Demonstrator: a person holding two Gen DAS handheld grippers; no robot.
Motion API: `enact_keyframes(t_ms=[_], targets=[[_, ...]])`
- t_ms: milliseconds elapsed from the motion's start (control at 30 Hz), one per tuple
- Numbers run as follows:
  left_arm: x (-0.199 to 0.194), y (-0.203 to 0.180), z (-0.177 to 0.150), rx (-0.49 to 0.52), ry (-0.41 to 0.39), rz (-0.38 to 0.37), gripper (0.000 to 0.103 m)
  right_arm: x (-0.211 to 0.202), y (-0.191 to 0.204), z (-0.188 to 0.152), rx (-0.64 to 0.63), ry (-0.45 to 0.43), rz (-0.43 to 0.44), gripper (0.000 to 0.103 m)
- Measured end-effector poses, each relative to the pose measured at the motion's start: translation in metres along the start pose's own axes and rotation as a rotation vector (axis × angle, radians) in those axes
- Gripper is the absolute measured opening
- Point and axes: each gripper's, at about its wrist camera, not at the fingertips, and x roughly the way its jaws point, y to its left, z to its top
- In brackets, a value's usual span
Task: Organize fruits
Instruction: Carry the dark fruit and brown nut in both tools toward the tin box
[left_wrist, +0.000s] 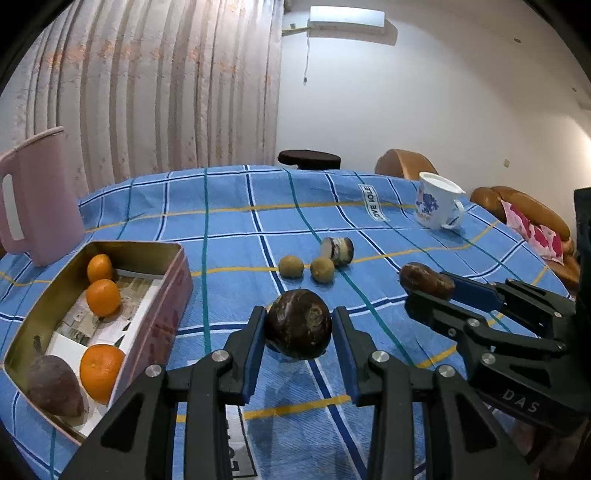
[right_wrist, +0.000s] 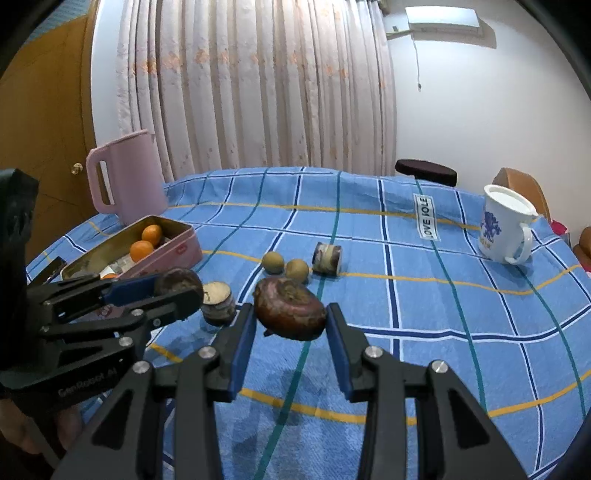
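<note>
On the blue checked tablecloth (left_wrist: 229, 221), from the left: a pink jug (left_wrist: 33, 195); a pink tin (left_wrist: 162, 317) lined with printed paper, holding three oranges (left_wrist: 103, 297) and one dark fruit (left_wrist: 55, 384), evidently the collecting box. Left gripper (left_wrist: 298, 328) is clamped on a dark brown water chestnut (left_wrist: 299, 328), lifted clear of the cloth, presumably bound for the tin. Two small brown fruits (left_wrist: 291, 266) and a cut piece (left_wrist: 338, 251) lie loose mid-table. Right gripper (right_wrist: 290, 317) grips a second chestnut (right_wrist: 290, 312); its body reads "DAS", the other's "GenRobot AI". Cloth label: "LOVE IOLE". White mug (left_wrist: 437, 201), blue print unreadable.
</note>
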Motion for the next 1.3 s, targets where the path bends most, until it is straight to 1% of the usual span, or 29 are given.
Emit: enact_keyframes(t_ms=[333, 867, 1300], targets=[[-0.013, -0.003, -0.001, 0.015, -0.068, 0.028, 0.038, -0.008, 0.002, 0.000, -0.017, -0.050, 0.000, 0.041], [-0.025, -0.010, -0.002, 0.053, -0.140, 0.052, 0.038, -0.019, 0.004, -0.002, -0.028, -0.112, 0.004, 0.041], [-0.034, -0.012, -0.004, 0.060, -0.193, 0.067, 0.038, -0.029, 0.006, -0.004, -0.042, -0.165, -0.002, 0.041]])
